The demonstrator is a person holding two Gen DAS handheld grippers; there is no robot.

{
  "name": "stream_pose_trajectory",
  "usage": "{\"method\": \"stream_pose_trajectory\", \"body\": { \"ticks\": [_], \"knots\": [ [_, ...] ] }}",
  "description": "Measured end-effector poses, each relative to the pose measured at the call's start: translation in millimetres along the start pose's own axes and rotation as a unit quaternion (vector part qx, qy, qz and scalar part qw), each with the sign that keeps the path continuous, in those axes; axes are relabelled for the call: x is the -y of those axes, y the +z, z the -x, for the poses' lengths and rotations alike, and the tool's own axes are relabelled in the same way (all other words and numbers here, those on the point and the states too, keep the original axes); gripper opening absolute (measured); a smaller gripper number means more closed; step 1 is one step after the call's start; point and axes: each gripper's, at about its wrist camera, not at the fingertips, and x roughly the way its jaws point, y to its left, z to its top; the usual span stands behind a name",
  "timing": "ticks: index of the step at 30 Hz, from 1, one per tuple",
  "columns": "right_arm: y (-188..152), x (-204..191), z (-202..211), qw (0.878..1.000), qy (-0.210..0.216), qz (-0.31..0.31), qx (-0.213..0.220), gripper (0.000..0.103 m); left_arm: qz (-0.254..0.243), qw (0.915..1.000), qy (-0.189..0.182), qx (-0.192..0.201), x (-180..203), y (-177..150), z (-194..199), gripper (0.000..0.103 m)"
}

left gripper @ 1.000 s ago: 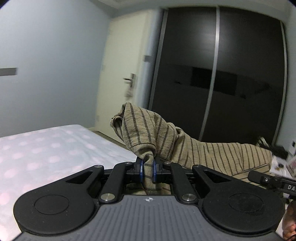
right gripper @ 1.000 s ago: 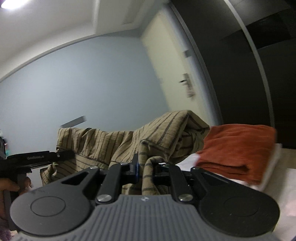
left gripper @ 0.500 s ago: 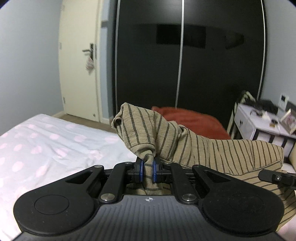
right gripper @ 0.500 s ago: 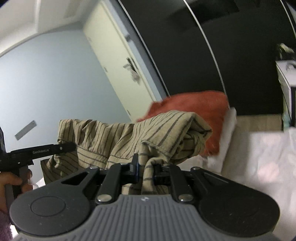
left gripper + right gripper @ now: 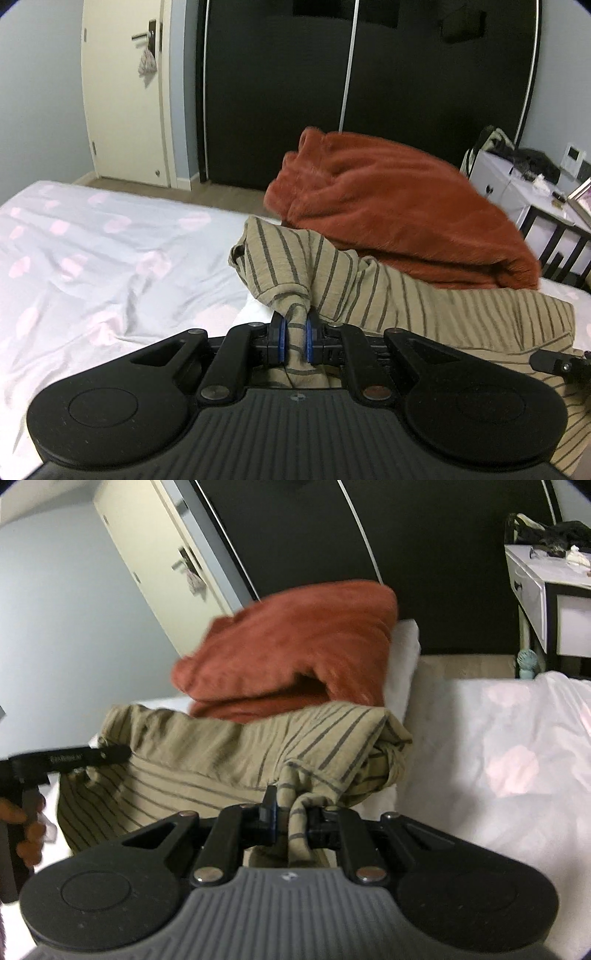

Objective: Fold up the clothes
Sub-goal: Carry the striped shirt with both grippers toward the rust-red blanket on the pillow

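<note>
A tan garment with dark stripes (image 5: 424, 306) stretches between my two grippers, low over the bed. My left gripper (image 5: 294, 341) is shut on a bunched corner of it, its blue pads pinching the cloth. At the other end, my right gripper (image 5: 291, 819) is shut on a second bunched corner of the striped garment (image 5: 229, 753). The left gripper's tool (image 5: 70, 757) and a hand (image 5: 26, 812) show at the left edge of the right wrist view. Behind the garment lies a folded rust-orange fleece (image 5: 399, 214) (image 5: 291, 646).
The bed (image 5: 92, 251) (image 5: 498, 768) wears a white cover with pale pink spots. A dark sliding wardrobe (image 5: 351, 74) and a cream door (image 5: 122, 92) stand beyond it. A white bedside table (image 5: 524, 184) (image 5: 546, 587) with small items is at the right.
Both grippers have come down and tilted toward the bed, still holding the striped garment. The views swung from wall and wardrobe onto the bedcover and the orange fleece.
</note>
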Motion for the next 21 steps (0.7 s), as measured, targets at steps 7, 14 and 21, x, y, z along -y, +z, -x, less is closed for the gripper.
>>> {"method": "stream_pose_trajectory", "body": {
  "ticks": [7, 14, 21],
  "knots": [
    [-12.1, 7.7, -28.5, 0.999, -0.009, -0.008, -0.034, 0.014, 0.013, 0.9994, -0.015, -0.028, -15.1, -11.9, -24.2, 0.009],
    [-12.1, 10.3, -44.2, 0.999, -0.008, -0.016, -0.050, 0.014, 0.031, 0.9982, -0.014, -0.049, -22.2, -17.2, -44.9, 0.011],
    [-0.9, 12.7, -30.2, 0.998, -0.009, -0.014, -0.053, 0.031, 0.018, 0.9995, 0.001, -0.025, -20.3, -6.8, -13.1, 0.025]
  ]
}}
